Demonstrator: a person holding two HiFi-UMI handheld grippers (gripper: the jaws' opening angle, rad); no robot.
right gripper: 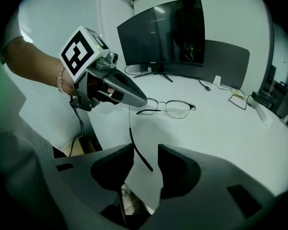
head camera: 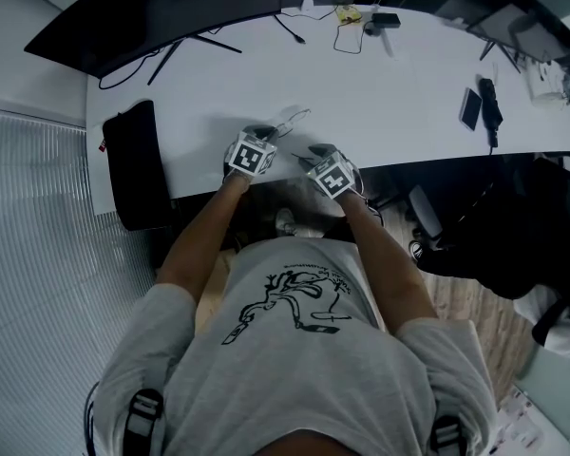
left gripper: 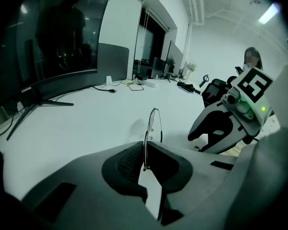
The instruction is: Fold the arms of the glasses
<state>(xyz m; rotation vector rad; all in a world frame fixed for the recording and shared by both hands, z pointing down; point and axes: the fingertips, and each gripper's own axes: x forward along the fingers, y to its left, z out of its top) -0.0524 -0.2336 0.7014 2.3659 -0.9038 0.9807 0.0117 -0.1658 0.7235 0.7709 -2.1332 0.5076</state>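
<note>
Thin wire-rimmed glasses (right gripper: 175, 107) lie on the white table (head camera: 389, 93) near its front edge; in the head view the glasses (head camera: 292, 122) sit just beyond both grippers. My left gripper (left gripper: 145, 150) is shut on the frame's near end, and the lens (left gripper: 153, 120) stands edge-on past its pads. From the right gripper view, the left gripper (right gripper: 116, 91) clamps the frame's left corner. One arm of the glasses (right gripper: 137, 150) sticks out toward me and runs down between the jaws of my right gripper (right gripper: 145, 161). Those jaws stand apart, with the arm close to the left pad and not pinched.
A wide curved monitor (head camera: 161, 17) stands at the back left with cables (head camera: 347, 36) behind it. A black pad (head camera: 133, 164) lies at the table's left end. A phone (head camera: 471, 108) rests at the far right. The table's front edge (head camera: 437, 162) runs just under my hands.
</note>
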